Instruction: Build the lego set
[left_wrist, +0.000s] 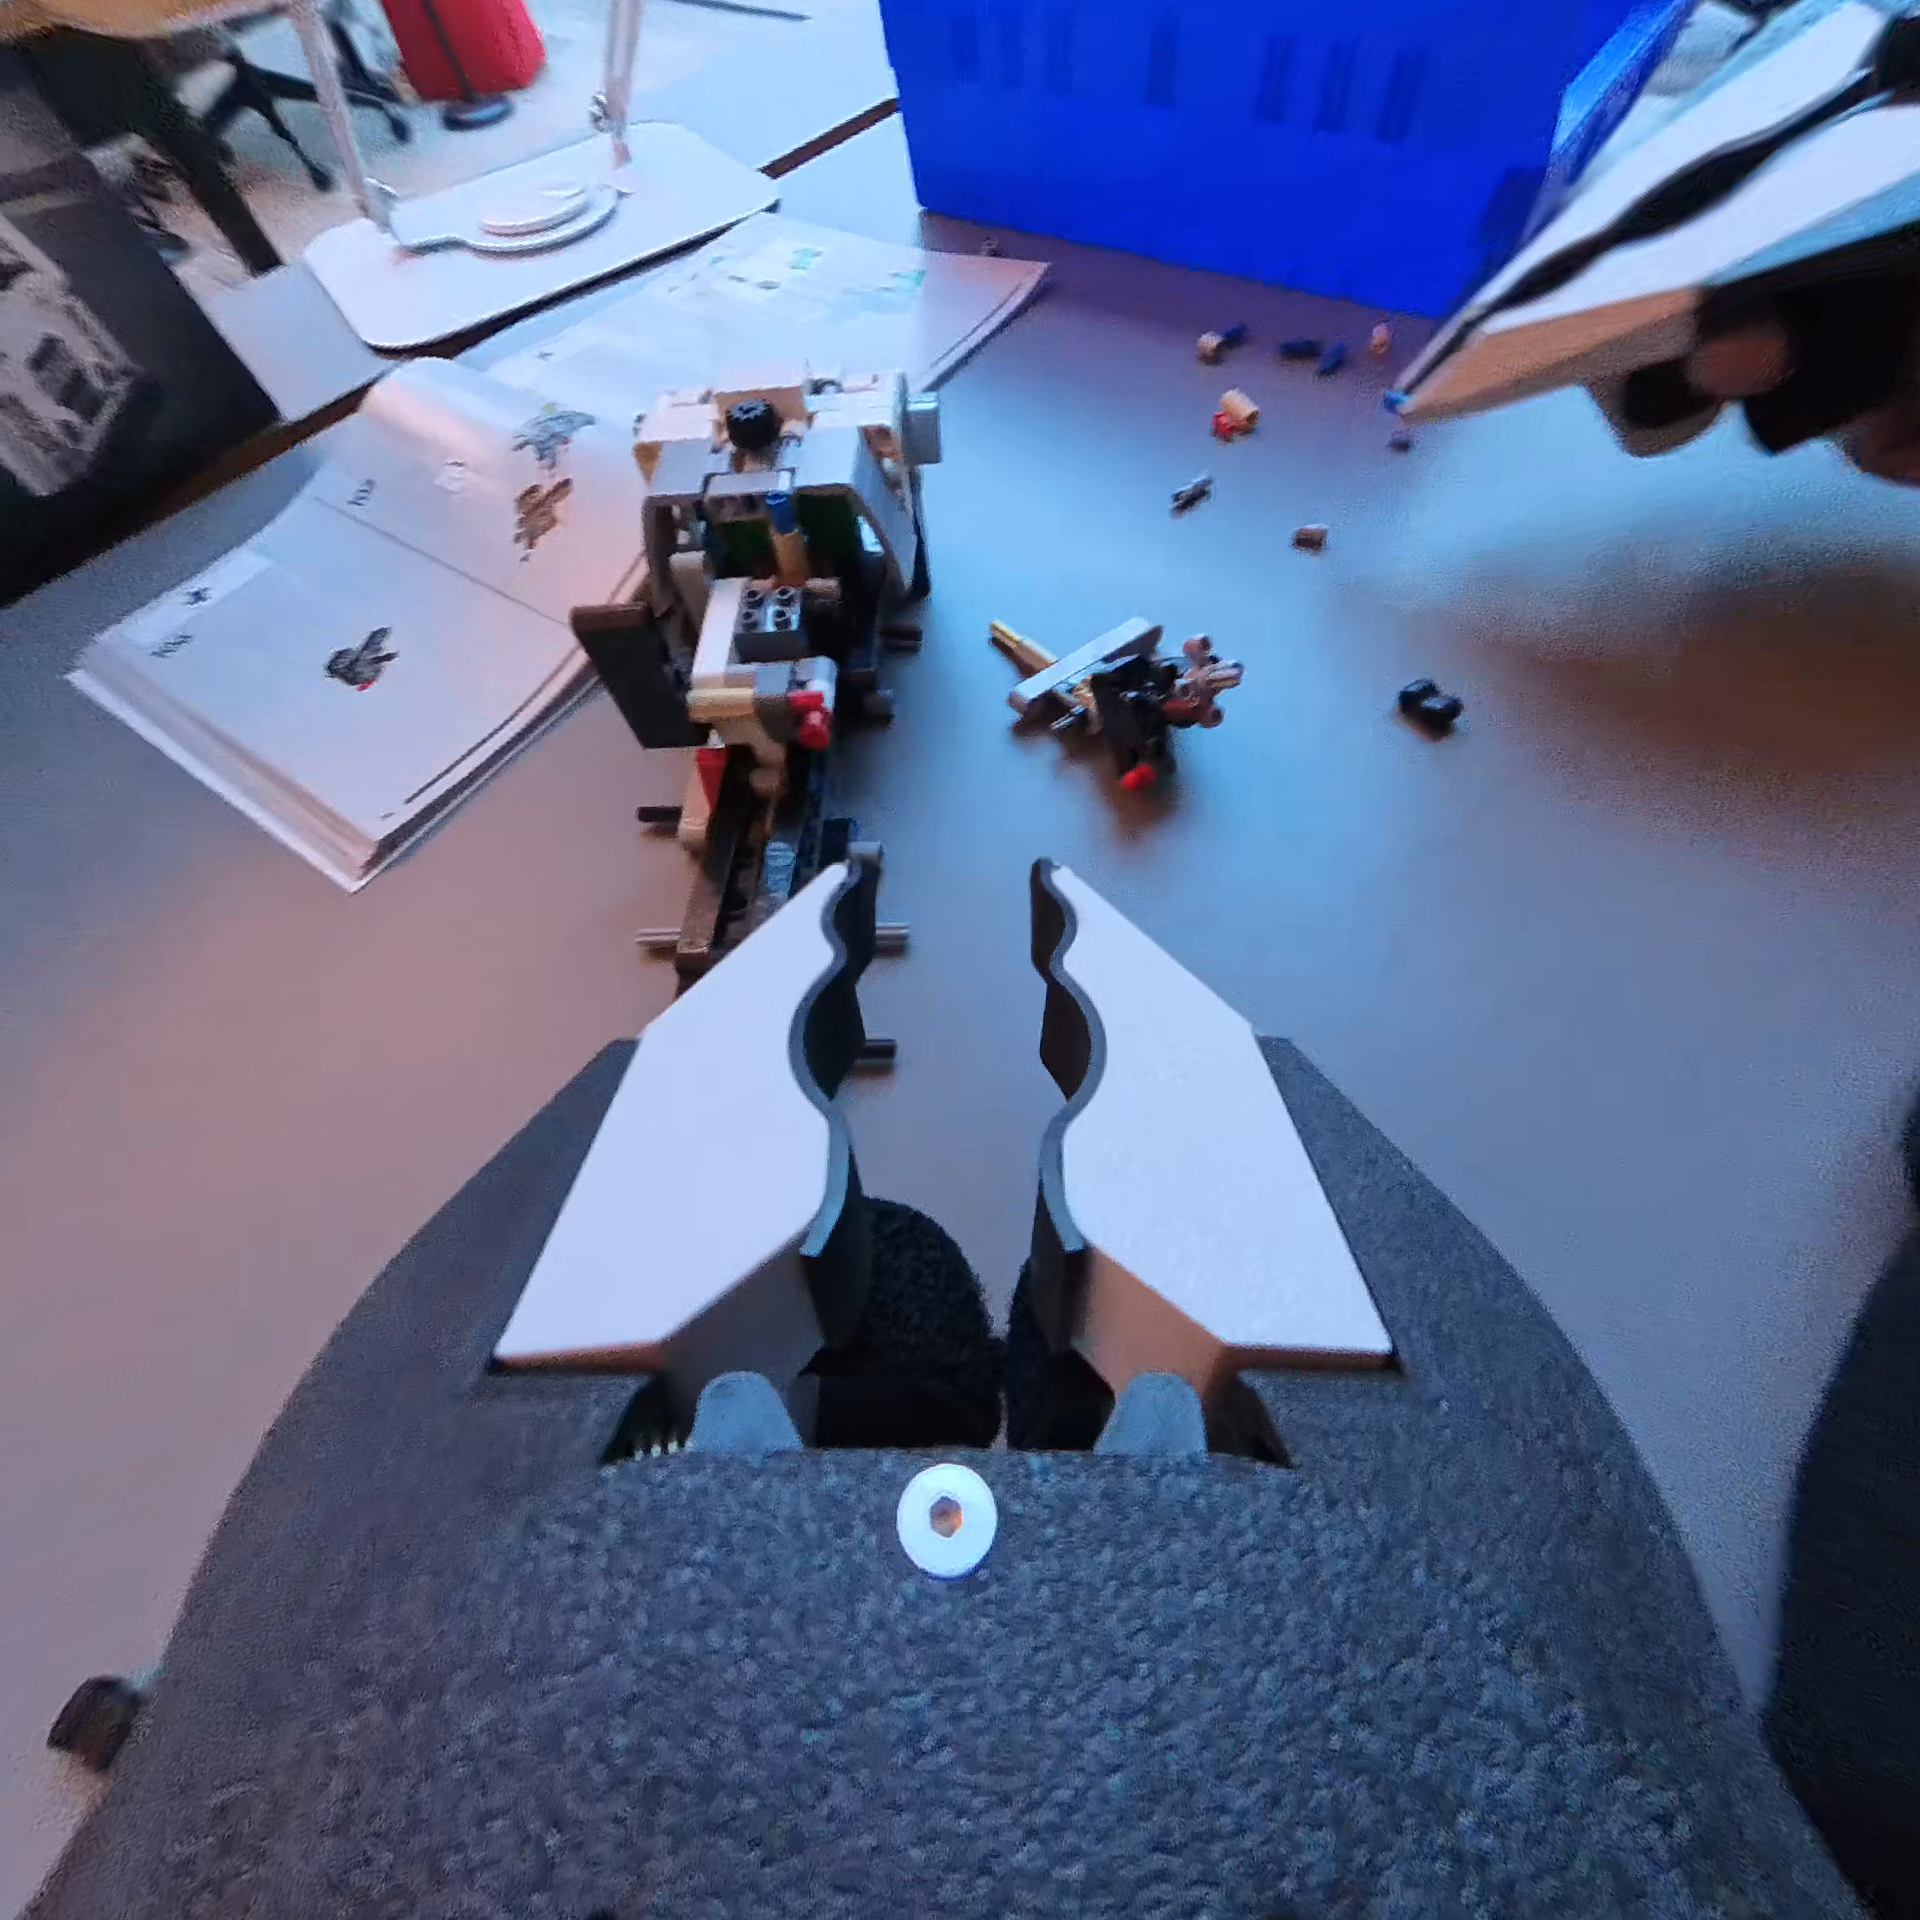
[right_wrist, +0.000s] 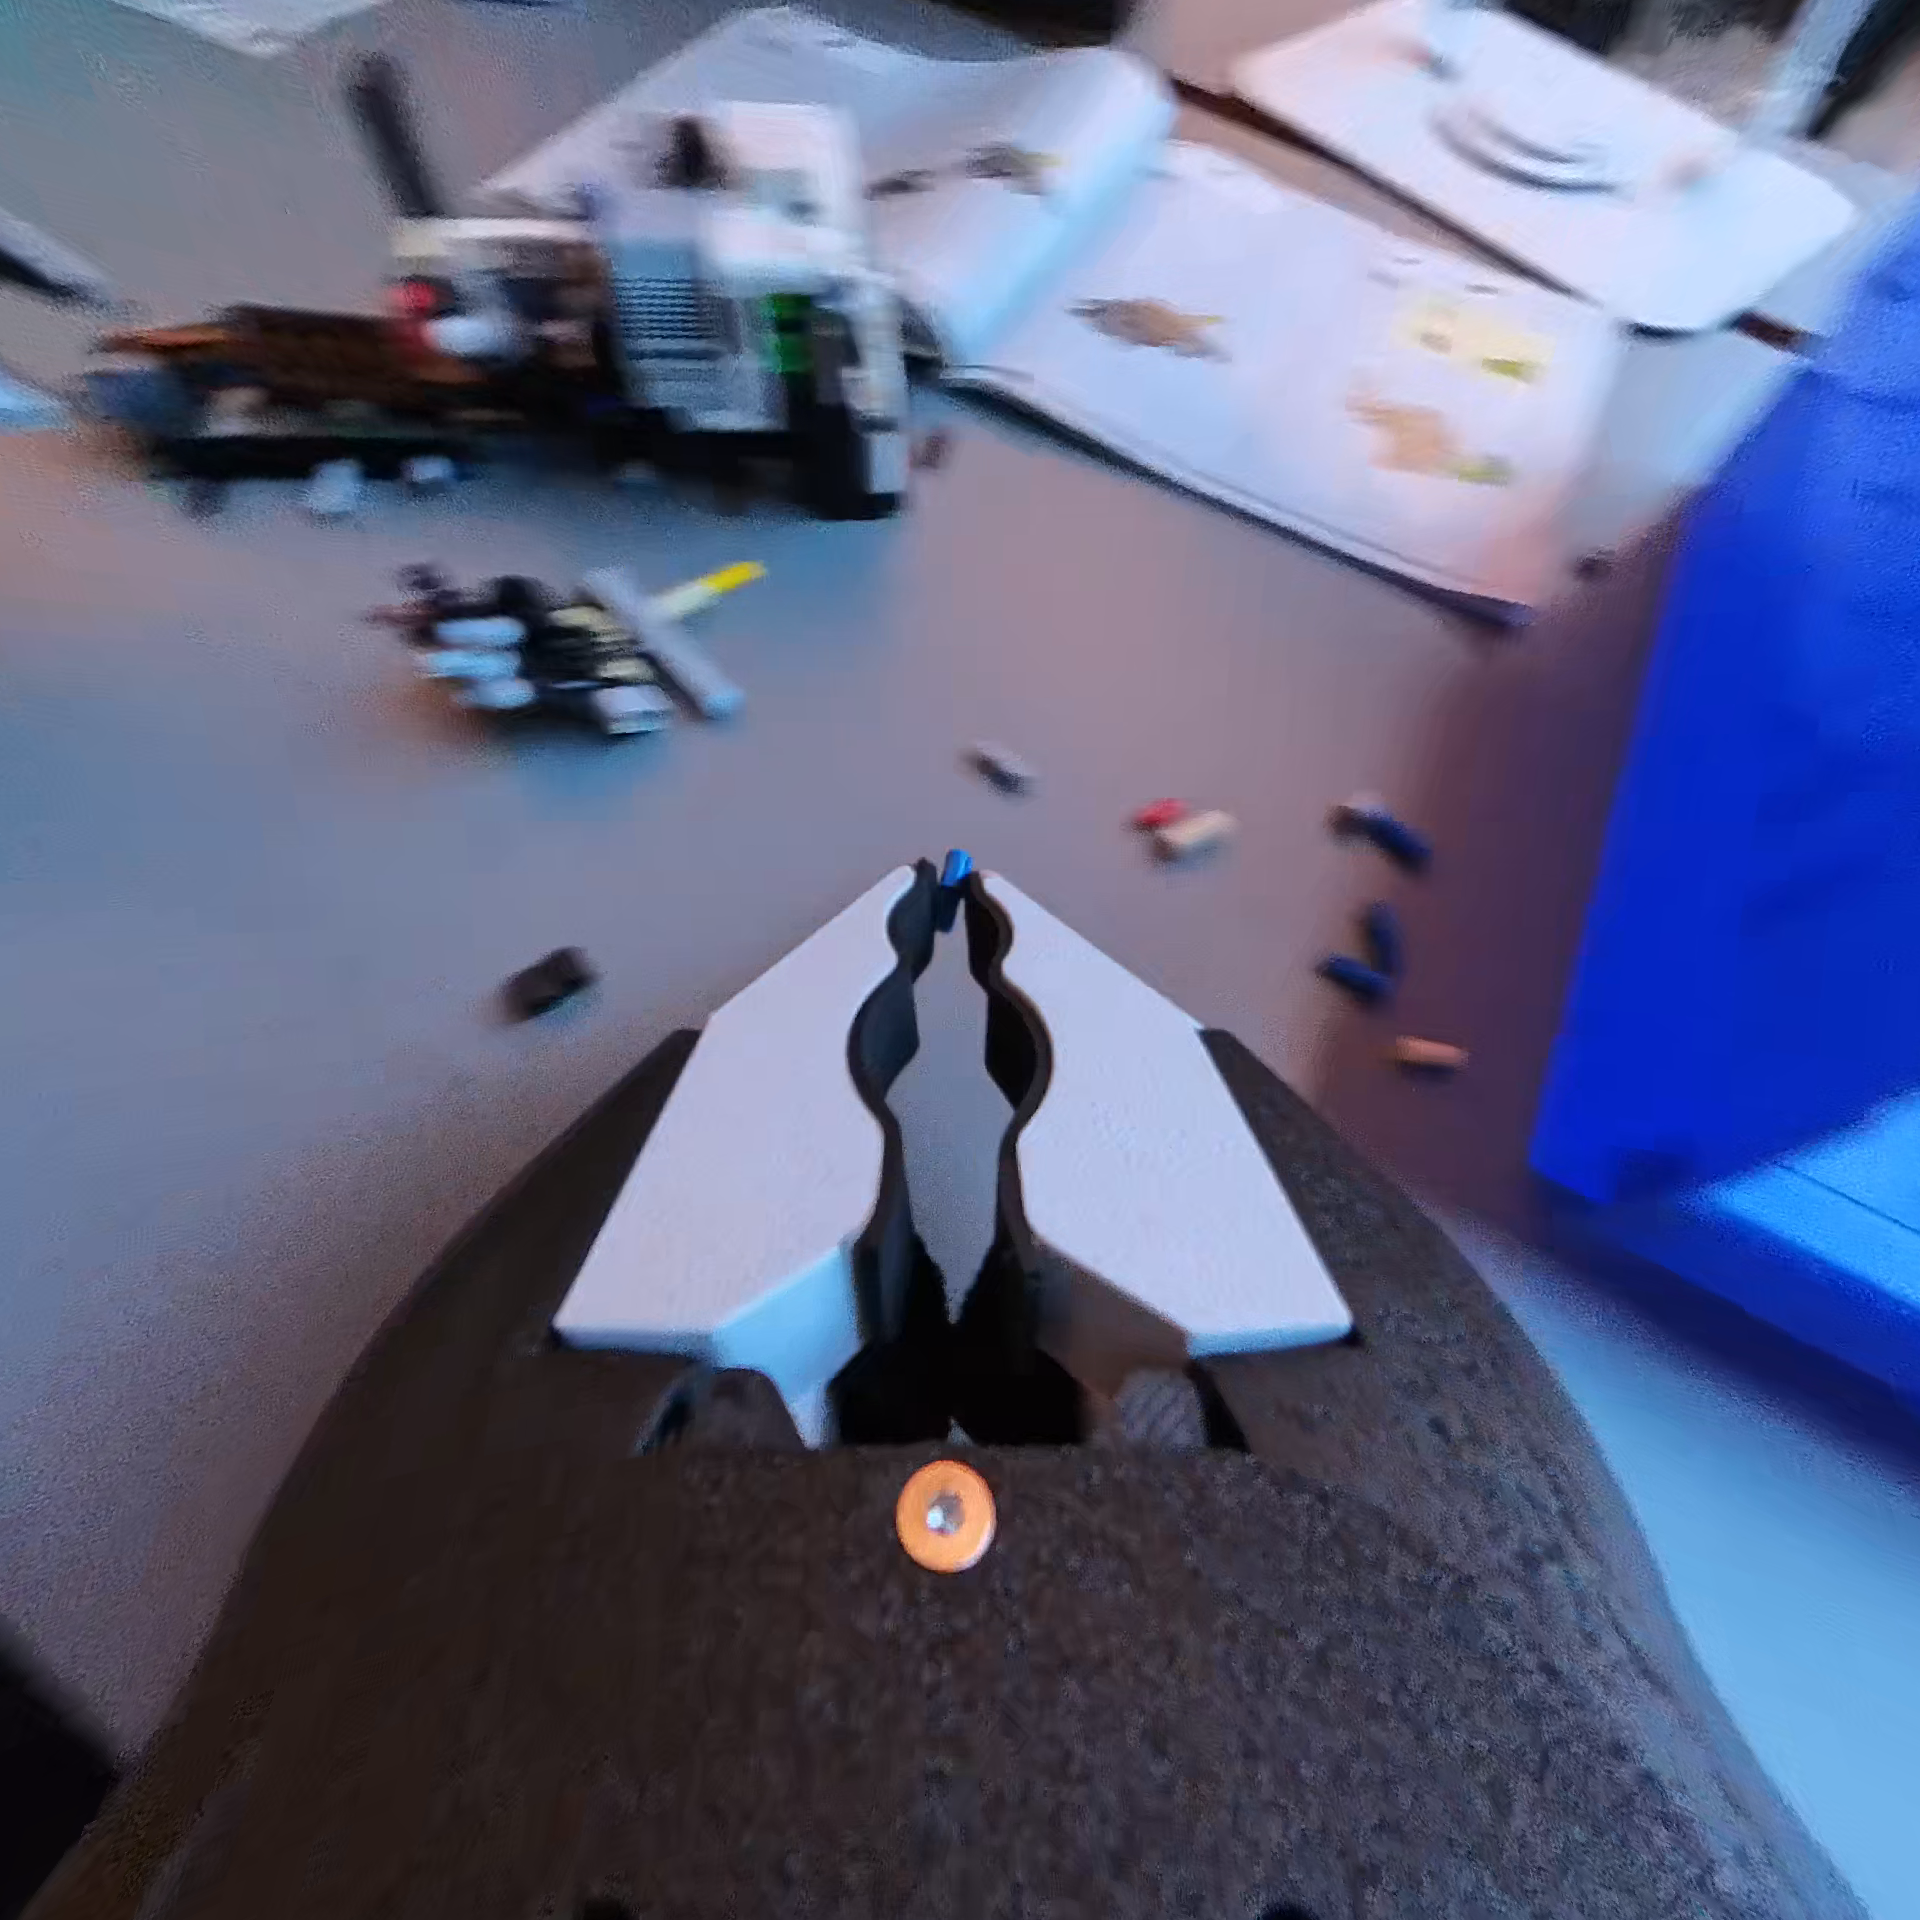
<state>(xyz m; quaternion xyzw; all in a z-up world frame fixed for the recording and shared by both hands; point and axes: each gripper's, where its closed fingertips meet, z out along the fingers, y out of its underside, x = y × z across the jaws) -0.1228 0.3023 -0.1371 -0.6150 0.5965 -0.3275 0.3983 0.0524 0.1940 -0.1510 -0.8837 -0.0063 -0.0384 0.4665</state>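
Nearest, the left gripper (left_wrist: 956, 883) hangs spread and empty over the grey tabletop (left_wrist: 1351, 1039), its left finger just beside the tail of the white, grey and black partly built lego vehicle (left_wrist: 769, 623). Right of that lies a small black and grey lego sub-assembly (left_wrist: 1127, 686). Farther off, the right gripper (right_wrist: 948, 883) pinches a tiny blue lego pin (right_wrist: 954, 871) above scattered loose pieces (right_wrist: 1371, 831), near the blue plastic bin (left_wrist: 1226, 135).
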